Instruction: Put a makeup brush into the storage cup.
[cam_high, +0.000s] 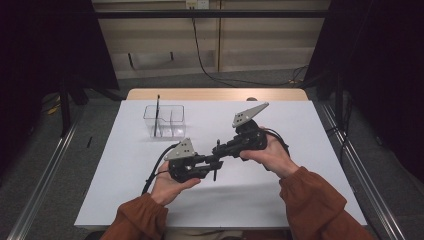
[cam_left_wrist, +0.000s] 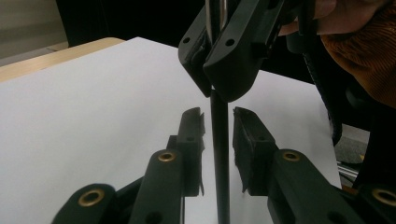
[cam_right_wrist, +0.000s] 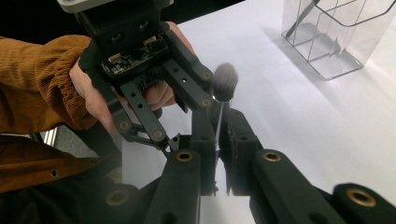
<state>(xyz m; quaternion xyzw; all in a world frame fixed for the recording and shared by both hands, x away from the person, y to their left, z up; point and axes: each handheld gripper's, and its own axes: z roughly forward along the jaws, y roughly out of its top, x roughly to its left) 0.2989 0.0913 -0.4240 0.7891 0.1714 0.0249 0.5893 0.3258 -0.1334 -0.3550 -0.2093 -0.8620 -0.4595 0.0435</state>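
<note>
— How are the jaws set?
— The brush (cam_right_wrist: 223, 88) (a makeup brush) is clamped upright above the table (cam_high: 300, 150) by the right gripper (cam_right_wrist: 218, 128); the left gripper (cam_left_wrist: 218, 123) is unclenched, its pads flanking the handle without contact.

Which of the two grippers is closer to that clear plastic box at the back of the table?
Left. The left gripper sits just in front of the clear organizer box, slightly to its right; the right gripper reaches in from farther right, holding a makeup brush.

Brush (cam_left_wrist: 219, 154) handle cut off by frame bottom, upper part hidden between right claw (cam_left_wrist: 219, 88) jaws.
</note>
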